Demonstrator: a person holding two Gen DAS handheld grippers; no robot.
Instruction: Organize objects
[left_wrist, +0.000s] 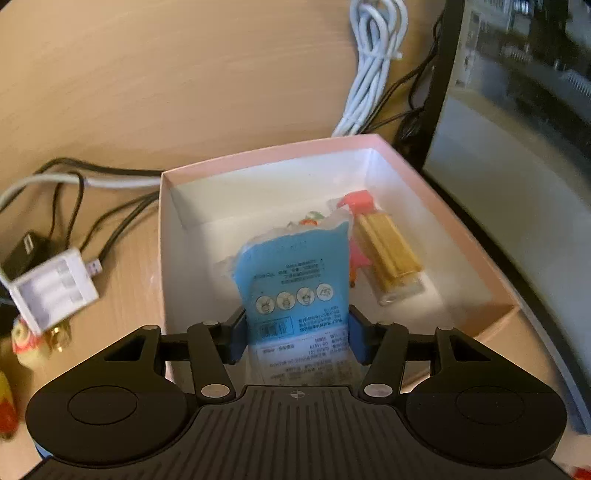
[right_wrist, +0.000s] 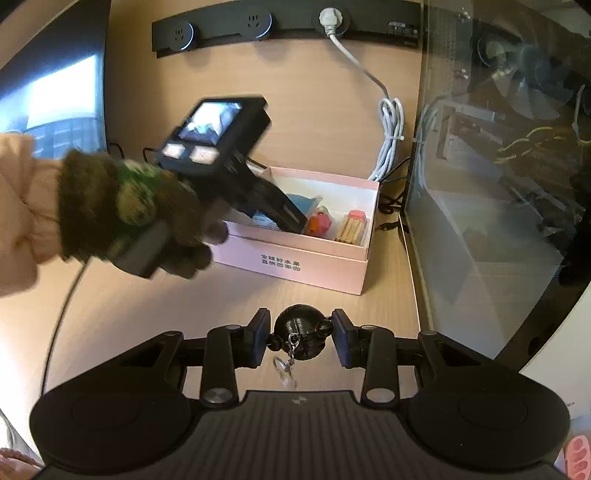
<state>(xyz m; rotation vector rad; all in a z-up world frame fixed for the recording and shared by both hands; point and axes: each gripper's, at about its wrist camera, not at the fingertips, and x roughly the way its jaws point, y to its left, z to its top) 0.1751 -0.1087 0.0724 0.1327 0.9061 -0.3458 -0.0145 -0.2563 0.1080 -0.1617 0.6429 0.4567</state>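
- Pink box (left_wrist: 443, 199) holds a toothpick case (left_wrist: 388, 251).
- Our left gripper (left_wrist: 297, 334) clamps a blue packet (left_wrist: 295, 273) over it.
- Our right gripper (right_wrist: 300, 338) clamps a black ball keychain (right_wrist: 301, 332).

A light wooden desk (right_wrist: 332, 122) fills the scene. A black socket strip (right_wrist: 288, 26) runs along its far edge, one white plug in it, with a bundled white cable (right_wrist: 391, 140) below. A glass panel (right_wrist: 498, 166) reflecting the room stands on the right.
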